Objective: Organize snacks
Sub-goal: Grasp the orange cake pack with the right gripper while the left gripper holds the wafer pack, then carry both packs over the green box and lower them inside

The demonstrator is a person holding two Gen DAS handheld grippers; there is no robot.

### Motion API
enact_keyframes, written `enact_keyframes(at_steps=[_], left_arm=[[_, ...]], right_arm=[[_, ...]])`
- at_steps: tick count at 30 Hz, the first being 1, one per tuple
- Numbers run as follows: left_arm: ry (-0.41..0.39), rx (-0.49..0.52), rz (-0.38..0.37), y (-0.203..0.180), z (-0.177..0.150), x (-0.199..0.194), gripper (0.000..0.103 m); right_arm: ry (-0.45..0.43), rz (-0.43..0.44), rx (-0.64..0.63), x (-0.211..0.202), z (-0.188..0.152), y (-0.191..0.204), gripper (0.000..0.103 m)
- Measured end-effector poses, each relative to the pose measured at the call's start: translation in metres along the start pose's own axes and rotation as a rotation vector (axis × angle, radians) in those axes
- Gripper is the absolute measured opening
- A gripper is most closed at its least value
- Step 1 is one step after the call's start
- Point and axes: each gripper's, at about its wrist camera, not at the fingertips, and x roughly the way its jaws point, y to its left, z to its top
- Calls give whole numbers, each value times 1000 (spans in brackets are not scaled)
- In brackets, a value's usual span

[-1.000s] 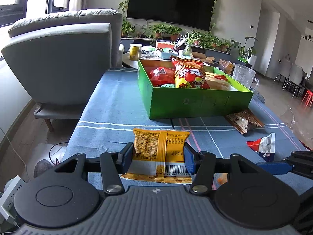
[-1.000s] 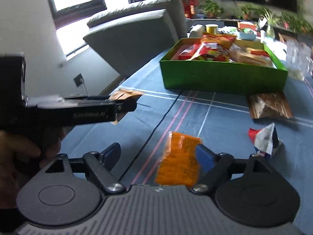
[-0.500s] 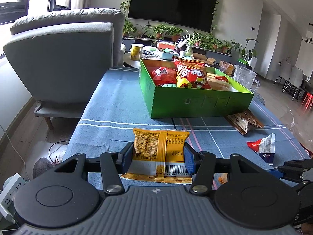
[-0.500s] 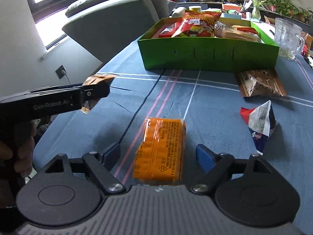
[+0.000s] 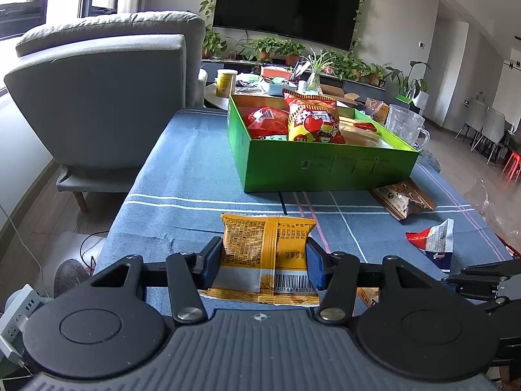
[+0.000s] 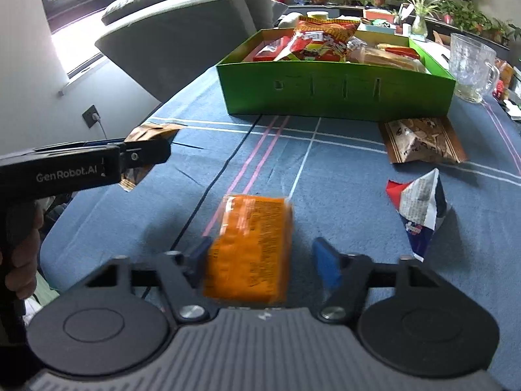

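Observation:
My left gripper (image 5: 262, 262) is shut on a yellow snack packet (image 5: 265, 254), held just above the blue tablecloth; it also shows from the side in the right wrist view (image 6: 143, 154). My right gripper (image 6: 260, 260) is open around an orange snack pack (image 6: 250, 247) lying on the cloth; the left finger touches it, the right finger stands apart. The green box (image 5: 329, 171) holding red and yellow snack bags stands further back, also in the right wrist view (image 6: 335, 97).
A brown snack packet (image 6: 420, 140) and a red-white-blue packet (image 6: 420, 210) lie on the cloth to the right. A glass mug (image 6: 469, 65) stands right of the box. A grey armchair (image 5: 107, 97) is at the table's left. A black cable (image 6: 224, 176) runs across the cloth.
My right gripper has moved forward over the orange pack and its fingers have narrowed around it. My left gripper keeps its hold on the yellow packet and has barely moved.

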Motion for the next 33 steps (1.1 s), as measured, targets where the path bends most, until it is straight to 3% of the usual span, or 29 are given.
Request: enact_keyframes(at_steps=[12,33], left_arm=[[-19,-23,-2,3,3,-6,50],[-79,82,-88,-54,60,16,50]], right_arm=[[-38,-7,22,-10,6,-4,78],[-275,-25,141,-51,61,-62,78]])
